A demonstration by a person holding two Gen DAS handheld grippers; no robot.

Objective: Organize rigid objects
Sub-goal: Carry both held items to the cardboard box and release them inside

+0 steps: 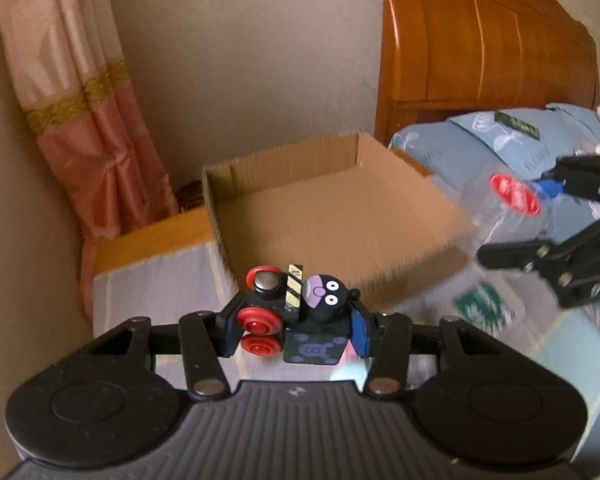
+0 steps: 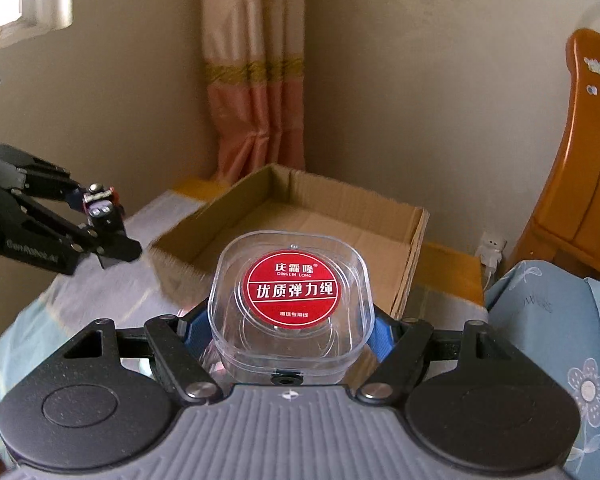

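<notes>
**Both grippers loaded in front of the open box**

The left gripper [image 1: 296, 330] is clamped on a black toy train [image 1: 300, 312] with red wheels and a round cartoon face, held clear of the surface at 6 o'clock in the left wrist view. Just beyond it, at 12 o'clock, sits the open cardboard box [image 1: 332, 216], its floor bare where visible. At 3 o'clock in that view, blurred, the right gripper [image 1: 516, 220] carries its load. In the right wrist view, that gripper [image 2: 290, 334] is closed on a clear plastic case [image 2: 290, 300] with a round red label, at 6 o'clock, the box [image 2: 340, 216] beyond it. A blue floral pillow [image 2: 560, 320] lies at 3 o'clock.
</notes>
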